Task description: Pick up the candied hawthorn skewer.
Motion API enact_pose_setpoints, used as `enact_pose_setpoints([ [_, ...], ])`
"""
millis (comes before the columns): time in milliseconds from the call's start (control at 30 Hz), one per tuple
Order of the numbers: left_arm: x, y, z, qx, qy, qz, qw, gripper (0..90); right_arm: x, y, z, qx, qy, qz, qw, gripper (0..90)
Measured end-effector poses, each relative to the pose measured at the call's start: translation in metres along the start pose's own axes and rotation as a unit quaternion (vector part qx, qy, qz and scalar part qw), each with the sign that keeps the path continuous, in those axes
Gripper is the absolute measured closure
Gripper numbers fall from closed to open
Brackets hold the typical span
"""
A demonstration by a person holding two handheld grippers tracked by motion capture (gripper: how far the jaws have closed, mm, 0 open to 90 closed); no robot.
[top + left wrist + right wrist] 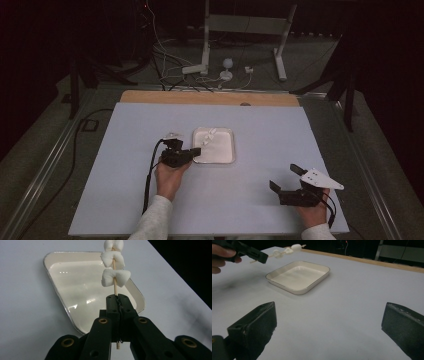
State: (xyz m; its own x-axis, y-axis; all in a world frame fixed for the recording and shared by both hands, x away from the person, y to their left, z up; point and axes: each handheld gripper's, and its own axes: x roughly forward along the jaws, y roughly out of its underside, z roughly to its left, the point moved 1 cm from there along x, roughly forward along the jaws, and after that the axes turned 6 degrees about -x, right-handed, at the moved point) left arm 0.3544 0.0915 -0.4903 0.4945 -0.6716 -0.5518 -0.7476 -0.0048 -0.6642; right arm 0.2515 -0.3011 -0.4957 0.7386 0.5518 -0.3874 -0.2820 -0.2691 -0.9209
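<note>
A: Skewer [114, 287] of marshmallows [115, 277]: clamped at its bare lower end in the left gripper [117, 301], jaws fully closed on the stick; held above the tray [75, 312], over its near-left corner.

B: Long axis?

A: Running from the jaws out across the tray, tip toward the far side, slightly raised.

B: Nearer hand?

A: Left, at the tray's edge. Right gripper [329, 327] well apart, toward the tray's near right, resting low over the table [362, 290], jaws spread wide, empty, aimed at the tray.
</note>
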Motion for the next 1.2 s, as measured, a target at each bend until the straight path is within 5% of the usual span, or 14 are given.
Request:
enact_pose_setpoints([
  [667, -0.037, 0.015, 0.000, 0.041, 0.047, -0.058, 0.9964, 90.0, 0.001, -0.018, 0.001, 0.007, 0.001, -0.022, 0.9997, 0.0],
  [767, -0.040, 0.017, -0.001, 0.051, 0.047, -0.058, 0.9958, 90.0, 0.003, -0.035, 0.000, 0.001, 0.001, -0.023, 0.9997, 0.0],
  [967, -0.050, 0.016, -0.003, 0.055, 0.050, -0.073, 0.9945, 90.0, 0.016, -0.066, -0.007, 0.030, -0.020, -0.036, 0.9987, 0.0],
  [1200, -0.052, 0.016, -0.007, 0.068, 0.053, -0.078, 0.9932, 90.0, 0.041, -0.100, -0.004, 0.027, -0.043, -0.022, 0.9985, 0.0],
])
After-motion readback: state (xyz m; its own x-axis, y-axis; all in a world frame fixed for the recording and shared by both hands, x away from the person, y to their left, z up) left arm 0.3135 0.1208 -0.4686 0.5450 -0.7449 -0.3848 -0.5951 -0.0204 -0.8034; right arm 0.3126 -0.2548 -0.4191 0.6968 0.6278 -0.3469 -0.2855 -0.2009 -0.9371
